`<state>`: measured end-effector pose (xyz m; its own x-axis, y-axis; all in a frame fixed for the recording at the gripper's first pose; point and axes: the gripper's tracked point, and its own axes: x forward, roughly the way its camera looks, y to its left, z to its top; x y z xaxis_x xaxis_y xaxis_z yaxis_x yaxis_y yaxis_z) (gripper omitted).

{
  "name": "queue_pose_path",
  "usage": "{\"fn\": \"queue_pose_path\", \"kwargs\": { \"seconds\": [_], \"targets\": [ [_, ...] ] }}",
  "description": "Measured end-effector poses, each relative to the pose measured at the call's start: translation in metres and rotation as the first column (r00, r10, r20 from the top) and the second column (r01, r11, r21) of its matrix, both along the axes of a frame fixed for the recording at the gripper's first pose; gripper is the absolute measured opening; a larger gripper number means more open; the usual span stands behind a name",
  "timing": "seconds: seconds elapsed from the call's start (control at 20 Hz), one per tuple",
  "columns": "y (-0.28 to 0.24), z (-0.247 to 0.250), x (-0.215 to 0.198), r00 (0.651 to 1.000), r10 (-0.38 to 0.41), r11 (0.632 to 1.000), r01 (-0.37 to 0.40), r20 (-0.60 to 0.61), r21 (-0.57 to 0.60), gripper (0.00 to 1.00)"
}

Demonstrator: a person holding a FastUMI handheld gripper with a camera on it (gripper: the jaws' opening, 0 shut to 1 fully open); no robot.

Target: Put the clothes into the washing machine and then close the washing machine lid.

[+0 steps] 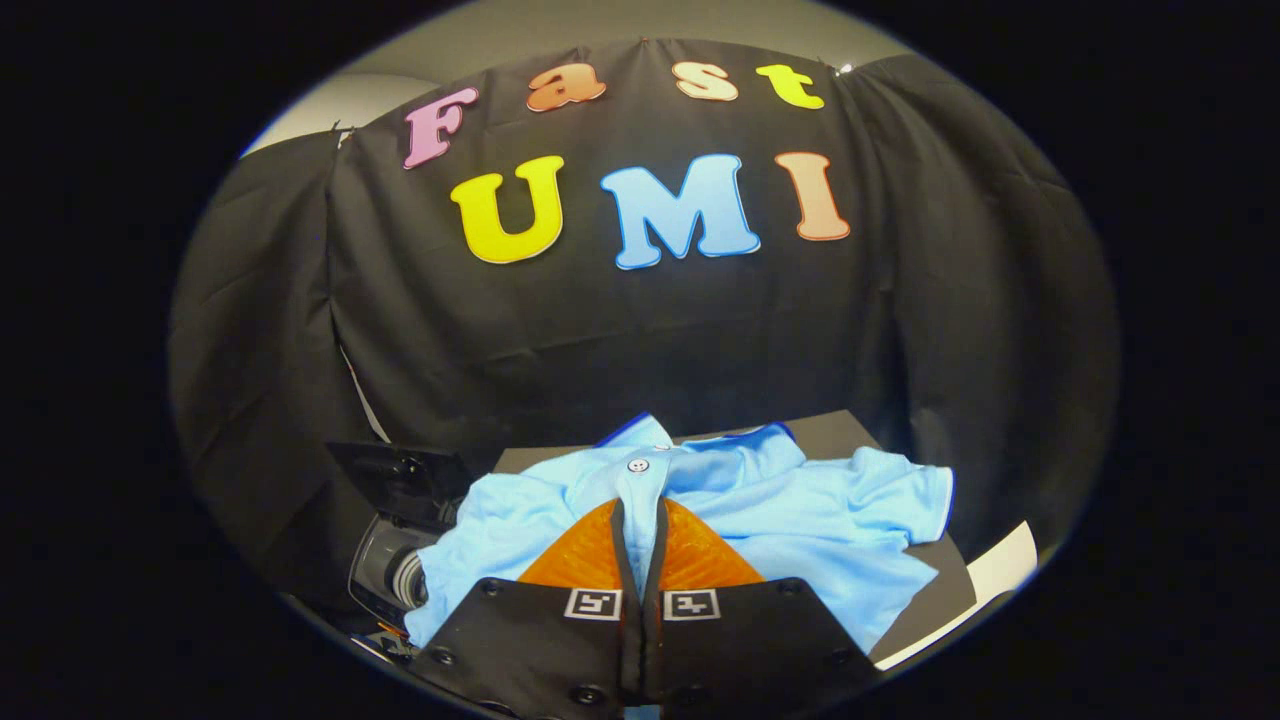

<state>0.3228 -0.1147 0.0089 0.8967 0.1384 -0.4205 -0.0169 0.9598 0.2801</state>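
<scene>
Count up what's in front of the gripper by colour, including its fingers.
Light blue: 1, the shirt, pinched between the shut fingers
Orange: 2, the fingers
Grey: 1, the washing machine, lid open
Total: 4

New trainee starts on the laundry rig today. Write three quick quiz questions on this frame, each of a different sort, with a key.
1. True or false: the gripper has its orange fingers spread wide apart.
2. Multiple choice: the light blue shirt lies (A) inside the washing machine, (B) on the dark surface with the fingers closed on its button placket, (C) hanging on the booth wall.
3. Fill in: the white ______ sits on the placket just beyond the fingertips.

Key: 1 false, the fingers are nearly together, pinching a strip of the shirt; 2 B; 3 button.
</scene>
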Motion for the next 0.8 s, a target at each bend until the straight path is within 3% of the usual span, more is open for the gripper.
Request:
{"fn": "queue_pose_path", "kwargs": {
  "seconds": [0.3,0.8],
  "targets": [
    [0.024,0.059,0.003,0.993,0.028,1.0,-0.029,0.112,0.005,0.01],
    [0.067,0.101,0.004,0.98,0.08,0.996,-0.084,0.184,0.014,0.01]
  ]
}}
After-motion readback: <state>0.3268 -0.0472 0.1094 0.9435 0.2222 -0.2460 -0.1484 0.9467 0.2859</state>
